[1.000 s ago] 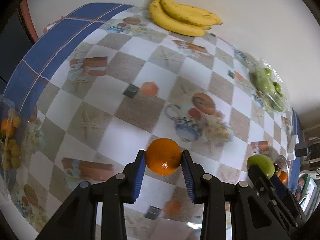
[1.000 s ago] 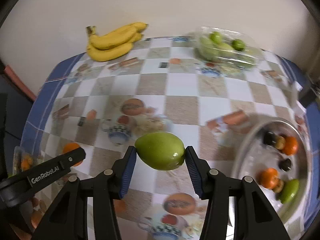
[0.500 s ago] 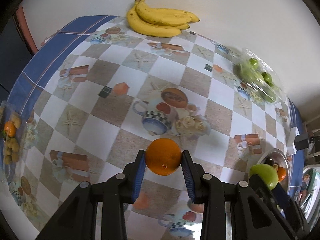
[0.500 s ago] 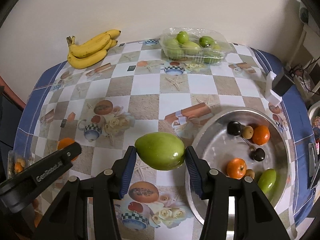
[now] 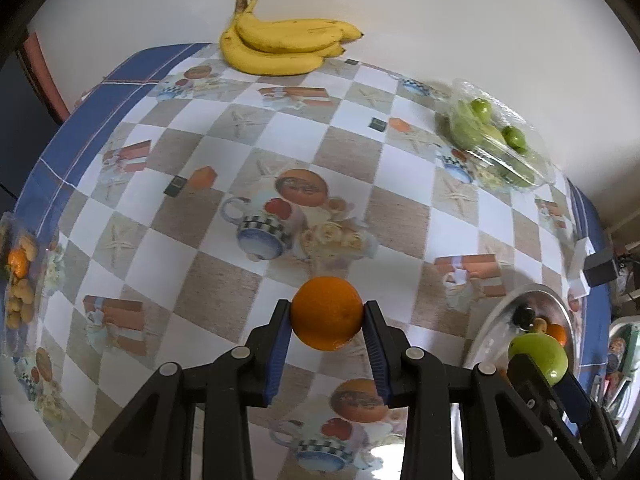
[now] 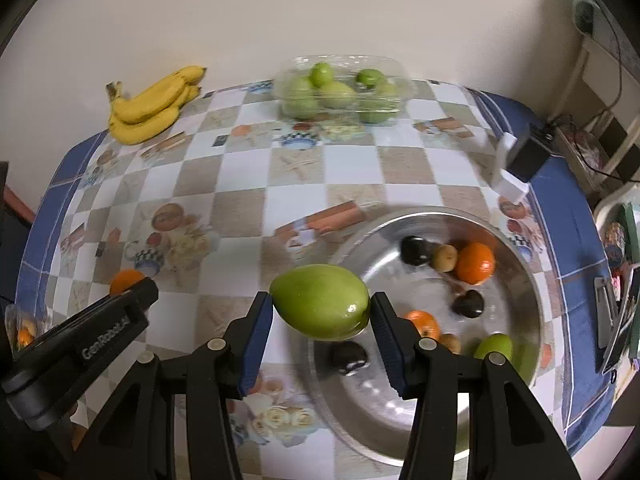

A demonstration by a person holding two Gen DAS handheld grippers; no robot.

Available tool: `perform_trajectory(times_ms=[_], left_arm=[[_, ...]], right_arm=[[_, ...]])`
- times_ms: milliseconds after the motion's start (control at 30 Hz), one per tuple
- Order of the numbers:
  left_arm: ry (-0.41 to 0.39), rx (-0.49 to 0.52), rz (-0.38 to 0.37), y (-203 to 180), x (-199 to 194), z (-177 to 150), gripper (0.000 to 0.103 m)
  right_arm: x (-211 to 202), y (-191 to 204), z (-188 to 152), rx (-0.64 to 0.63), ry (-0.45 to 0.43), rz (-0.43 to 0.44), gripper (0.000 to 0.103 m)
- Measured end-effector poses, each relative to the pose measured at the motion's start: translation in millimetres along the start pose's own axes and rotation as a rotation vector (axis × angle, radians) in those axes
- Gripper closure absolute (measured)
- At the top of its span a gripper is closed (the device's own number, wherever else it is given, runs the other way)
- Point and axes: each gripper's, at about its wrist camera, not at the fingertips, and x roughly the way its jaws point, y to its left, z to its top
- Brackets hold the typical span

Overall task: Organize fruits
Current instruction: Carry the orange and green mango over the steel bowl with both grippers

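Note:
My left gripper (image 5: 326,342) is shut on an orange (image 5: 326,312) and holds it above the checked tablecloth. My right gripper (image 6: 322,332) is shut on a green mango (image 6: 320,306), held above the left rim of a round metal tray (image 6: 400,400). The tray holds two oranges (image 6: 475,263), several dark fruits, small brown fruits and a green fruit (image 6: 495,346). In the left wrist view the tray (image 5: 488,324) and the right gripper's green mango (image 5: 538,356) sit at the lower right. In the right wrist view the left gripper's orange (image 6: 126,280) shows at the left.
A bunch of bananas (image 5: 280,46) lies at the table's far edge by the wall. A clear plastic box of green fruits (image 6: 340,90) stands at the back. A bag of small orange fruits (image 5: 18,280) lies at the left edge. A black and white box (image 6: 516,164) sits at the right.
Both grippers have moved to the right with their fruit. The metal tray has come closer under the right gripper, and now shows in the left wrist view.

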Motion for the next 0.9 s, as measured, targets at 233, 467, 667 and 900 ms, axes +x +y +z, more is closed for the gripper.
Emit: perform_trajectory(times_ms=[233, 467, 667, 900], left_arm=[[-0.008, 0.058, -0.025, -34, -3, -6, 0.064], [-0.006, 0.125, -0.049, -68, -3, -14, 0.064], [-0.005, 0.164, -0.073, -89, -6, -19, 0.064], [0.012, 0.204, -0.104, -108, -1, -25, 0.064]], right_arm=[[-1, -32, 3, 0.053, 0.004, -0.023, 0.051], [2, -66, 4, 0.121, 0.021, -0.04, 0.051], [5, -88, 3, 0.158, 0.033, -0.055, 0.051], [0, -101, 5, 0.16, 0.013, -0.085, 0.051]])
